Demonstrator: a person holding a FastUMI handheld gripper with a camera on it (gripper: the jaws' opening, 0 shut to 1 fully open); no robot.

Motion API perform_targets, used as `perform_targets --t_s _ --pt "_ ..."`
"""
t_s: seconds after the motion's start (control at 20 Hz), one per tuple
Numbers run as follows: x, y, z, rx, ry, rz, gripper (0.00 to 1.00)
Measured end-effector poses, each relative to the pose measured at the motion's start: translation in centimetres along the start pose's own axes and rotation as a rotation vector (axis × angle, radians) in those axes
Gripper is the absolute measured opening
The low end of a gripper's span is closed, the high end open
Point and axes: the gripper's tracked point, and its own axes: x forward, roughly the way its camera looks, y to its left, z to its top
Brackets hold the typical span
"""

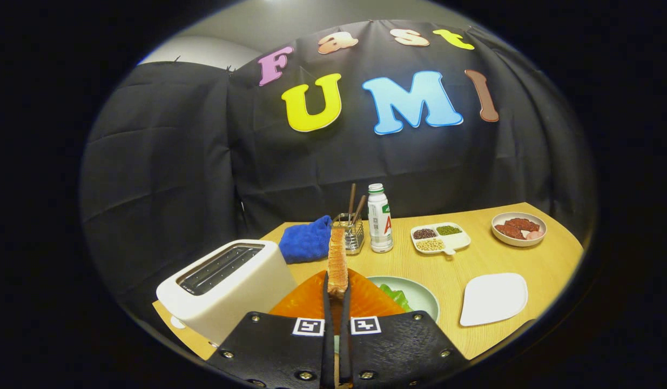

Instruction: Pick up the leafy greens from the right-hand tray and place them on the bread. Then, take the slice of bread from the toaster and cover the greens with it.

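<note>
A toasted bread slice (337, 258) stands upright and edge-on between my fingers, held by its lower end, with my gripper (337, 287) shut on it above the table. The white toaster (225, 283) sits just left of the fingers with its slots empty. Right of the fingers is a pale green plate (422, 294) with leafy greens (396, 296) lying on it; the gripper body hides its near part, so I cannot tell what lies under the greens. Beneath the fingers is an orange mat (306, 300).
An empty white tray (493, 298) lies at the right on the wooden table (544, 259). Farther back are a blue cloth (307, 239), a wire holder with chopsticks (355, 232), a white bottle (380, 219), a divided dish of beans (440, 237) and a bowl of meat (519, 228).
</note>
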Motion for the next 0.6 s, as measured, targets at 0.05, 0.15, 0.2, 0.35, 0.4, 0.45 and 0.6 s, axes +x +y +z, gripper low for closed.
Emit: perform_targets --t_s 0.05,0.15,0.2,0.35,0.4,0.45,0.6 --pt "0.2 -0.2 -0.4 -0.003 0.008 -0.003 0.04" --pt "0.6 -0.3 -1.2 -0.001 0.024 0.000 0.04" --pt "0.7 -0.3 -1.3 0.009 0.024 0.007 0.04" --pt "1.1 -0.6 -1.8 0.014 0.022 -0.002 0.04" --pt "1.4 -0.5 -2.1 0.019 0.029 -0.002 0.04" --pt "1.6 -0.4 -2.4 0.033 0.037 0.004 0.04" --pt "1.9 0.0 -2.8 0.055 0.044 0.019 0.04"
